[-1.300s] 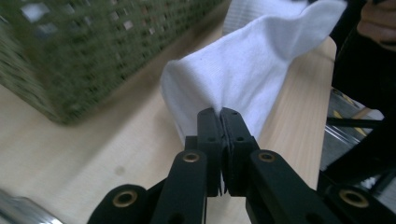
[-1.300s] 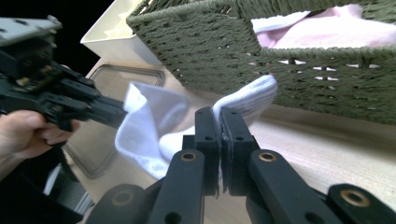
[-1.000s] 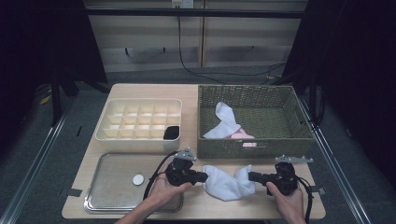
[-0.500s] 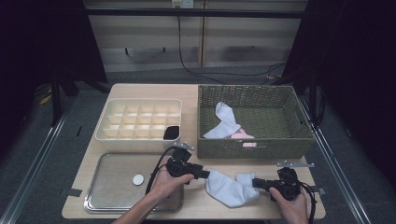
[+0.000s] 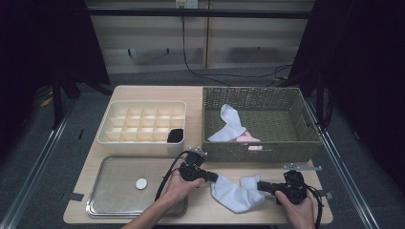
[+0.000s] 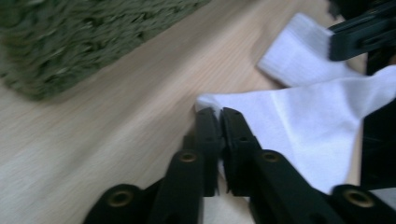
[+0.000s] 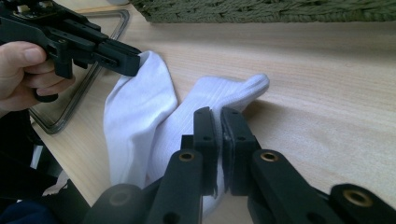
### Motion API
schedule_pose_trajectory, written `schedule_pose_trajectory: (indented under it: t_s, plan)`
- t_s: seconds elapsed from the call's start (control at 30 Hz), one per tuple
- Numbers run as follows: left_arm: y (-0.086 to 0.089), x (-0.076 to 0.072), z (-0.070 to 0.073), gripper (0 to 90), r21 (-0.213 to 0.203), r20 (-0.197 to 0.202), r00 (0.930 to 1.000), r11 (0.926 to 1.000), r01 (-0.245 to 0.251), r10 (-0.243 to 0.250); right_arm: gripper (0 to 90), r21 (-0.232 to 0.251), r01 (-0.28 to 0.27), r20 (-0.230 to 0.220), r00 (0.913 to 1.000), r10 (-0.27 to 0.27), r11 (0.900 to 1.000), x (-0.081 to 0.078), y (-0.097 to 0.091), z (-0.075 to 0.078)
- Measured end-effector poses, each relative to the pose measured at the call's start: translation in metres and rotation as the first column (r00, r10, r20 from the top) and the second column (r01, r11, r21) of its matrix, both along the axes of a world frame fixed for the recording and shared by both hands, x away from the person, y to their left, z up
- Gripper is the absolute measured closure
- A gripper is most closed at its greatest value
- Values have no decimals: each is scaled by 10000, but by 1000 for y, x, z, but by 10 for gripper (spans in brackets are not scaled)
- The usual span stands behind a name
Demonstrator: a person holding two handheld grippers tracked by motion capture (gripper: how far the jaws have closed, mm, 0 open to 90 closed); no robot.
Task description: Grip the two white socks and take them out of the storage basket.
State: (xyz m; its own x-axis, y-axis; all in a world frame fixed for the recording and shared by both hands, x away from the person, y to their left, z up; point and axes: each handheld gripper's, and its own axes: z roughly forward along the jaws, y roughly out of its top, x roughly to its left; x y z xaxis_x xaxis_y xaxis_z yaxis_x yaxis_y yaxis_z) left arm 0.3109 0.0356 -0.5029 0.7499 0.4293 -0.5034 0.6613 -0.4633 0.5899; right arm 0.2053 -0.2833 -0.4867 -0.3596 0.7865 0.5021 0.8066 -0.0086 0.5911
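Observation:
A white sock [image 5: 236,193] lies spread on the wooden table near its front edge, between my two grippers. My left gripper [image 5: 215,178] is shut on the sock's left corner [image 6: 205,100]; its jaws have just been closing with the fabric between them. My right gripper [image 5: 260,186] is shut on the sock's right part [image 7: 205,100], beside the ribbed cuff. In the right gripper view the left gripper [image 7: 126,58] pinches the far edge of the sock [image 7: 135,116], with a hand behind it. In the left gripper view the right gripper [image 6: 359,32] shows at the top right.
A green wicker basket [image 5: 286,148] just behind the grippers holds another white sock [image 5: 231,119] and a pink item [image 5: 246,138]. A cream compartment box [image 5: 143,126] has a black item [image 5: 175,135] in one cell. A metal tray [image 5: 114,191] carries a small white disc [image 5: 141,183].
The left gripper came off the sock for a moment, shifted and sank, and now pinches its left corner. The right gripper drew slightly right, so the sock lies more stretched out.

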Motion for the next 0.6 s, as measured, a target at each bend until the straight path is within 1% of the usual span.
schedule_pose_trajectory:
  t_s: [0.03, 0.1, 0.13, 0.17, 0.2, 0.23, 0.3, 0.37, 0.4, 0.43, 0.47, 0.53, 0.57, 0.6]
  plan:
    - [0, -1, 1, 874, -93, 11, 10000, 10000, 23, -23, 856, 11, 12, 5, 10000, -12, 10000, 0, 0, 0]
    - [2, -2, 8, 876, -309, 245, 9997, 9995, 102, -94, 856, 8, 29, 21, 10000, -29, 10000, 0, 0, 1]
    - [5, -2, 15, 876, -521, 463, 9988, 9985, 165, -140, 856, 19, 68, 81, 9999, -69, 10000, 1, -1, 1]
    - [7, -2, 21, 876, -686, 531, 9984, 9974, 205, -168, 857, 63, 170, 119, 9998, -171, 9998, 1, -1, 2]
    - [9, -2, 28, 876, -933, 690, 9975, 9954, 211, -147, 857, 35, 221, 179, 9996, -222, 9997, 1, -1, 3]
    - [11, -2, 34, 876, -1106, 871, 9961, 9936, 225, -128, 857, 105, 320, 271, 9991, -322, 9994, 0, -2, 5]
    - [16, -3, 53, 875, -1559, 1280, 9916, 9870, 395, -195, 857, 121, 476, 440, 9979, -481, 9988, 0, -4, 7]
    - [19, -4, 66, 875, -1906, 1631, 9863, 9801, 555, -241, 856, 177, 601, 565, 9965, -610, 9980, 0, -6, 8]
    - [20, -5, 75, 875, -2156, 1799, 9833, 9742, 670, -278, 852, 179, 629, 599, 9962, -639, 9979, 0, -7, 8]
    - [21, -6, 77, 875, -2207, 1888, 9814, 9723, 772, -350, 830, 224, 732, 526, 9958, -743, 9971, 0, -8, 8]
    - [21, -9, 82, 875, -2234, 2032, 9780, 9703, 929, -468, 815, 208, 764, 442, 9960, -772, 9969, 0, -9, 7]
    - [20, -12, 84, 875, -2235, 2088, 9756, 9679, 1147, -674, 721, 90, 843, 198, 9962, -844, 9964, -1, -10, 4]
    - [19, -13, 83, 874, -2218, 2057, 9751, 9665, 1289, -828, 680, 68, 1025, 96, 9947, -1025, 9947, -2, -10, 4]
    - [16, -16, 82, 874, -2125, 2094, 9730, 9668, 1423, -971, 680, 48, 1067, 95, 9942, -1067, 9943, -3, -11, 5]
